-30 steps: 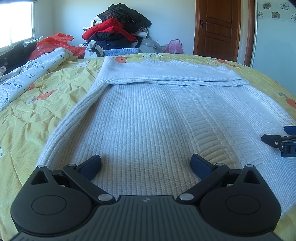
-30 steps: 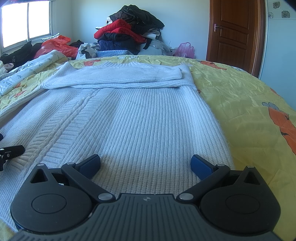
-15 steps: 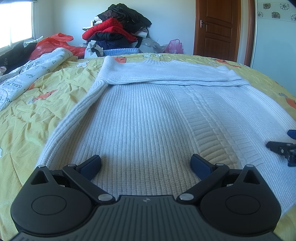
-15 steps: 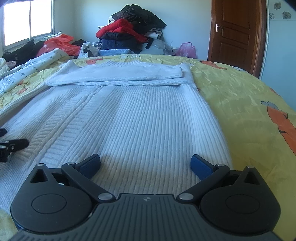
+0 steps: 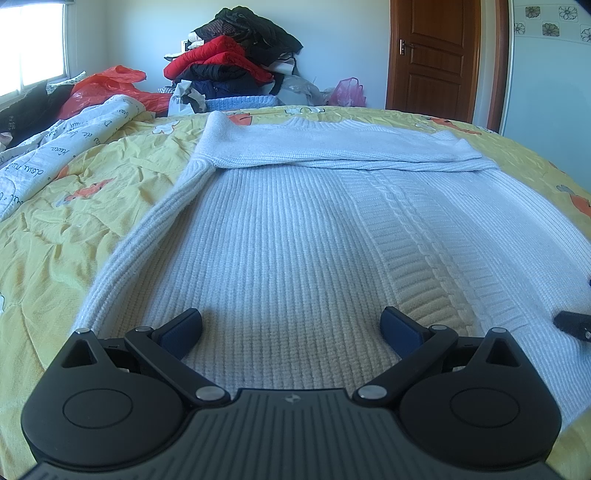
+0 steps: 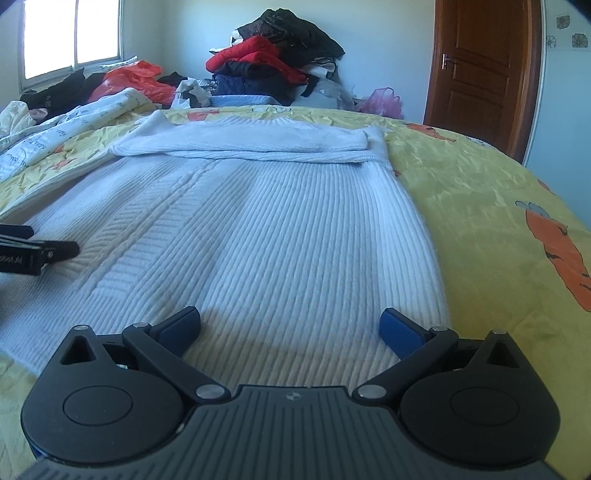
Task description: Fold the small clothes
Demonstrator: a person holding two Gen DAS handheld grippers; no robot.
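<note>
While both tools (image 5: 291, 328) (image 6: 290, 326) gape over the sweater (image 5: 295, 236), only the right view shows the window (image 6: 72, 35)

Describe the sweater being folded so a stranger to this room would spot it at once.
Start at the bed with the yellow cartoon-print cover. Spread flat across its middle is the white sweater, ribbed, with a cable strip down it and its sleeves folded across the top. Unlike the heaped red and black clothes pile behind, it lies alone and smoothed out.

Pale blue-white ribbed sweater (image 5: 295, 229) with a cable stripe, on a yellow bedspread (image 6: 480, 206) printed with orange carrots.
</note>
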